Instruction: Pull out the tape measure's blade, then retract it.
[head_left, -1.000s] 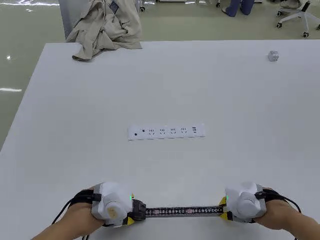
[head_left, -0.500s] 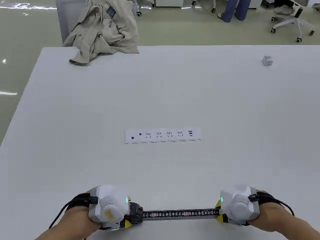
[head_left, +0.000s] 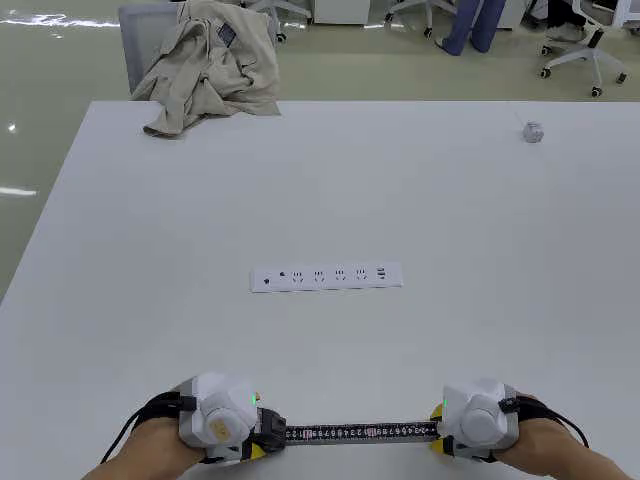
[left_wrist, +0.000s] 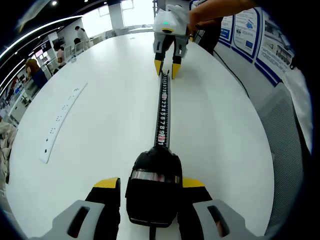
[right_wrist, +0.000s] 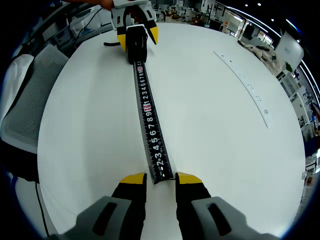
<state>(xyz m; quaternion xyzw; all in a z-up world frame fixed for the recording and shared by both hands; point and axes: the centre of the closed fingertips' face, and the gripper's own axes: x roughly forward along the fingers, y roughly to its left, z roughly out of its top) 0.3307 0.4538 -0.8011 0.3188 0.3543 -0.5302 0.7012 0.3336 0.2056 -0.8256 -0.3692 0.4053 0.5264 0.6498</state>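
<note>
I work at a wide white worktop (head_left: 480, 220). Beyond its far edge the floor (head_left: 60, 60) is pale green and glossy, with bright reflections of light on it. A grey chair (head_left: 140, 28) stands there with a beige garment (head_left: 210, 62) thrown over it. A white office chair (head_left: 588, 42) stands far right. Posters (left_wrist: 247, 24) hang on a wall.

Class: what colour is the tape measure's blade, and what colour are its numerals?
Black blade with white numerals, clearest in the right gripper view.

power strip (head_left: 326, 277) mid-table; jacket (head_left: 205, 65) at far edge.
</note>
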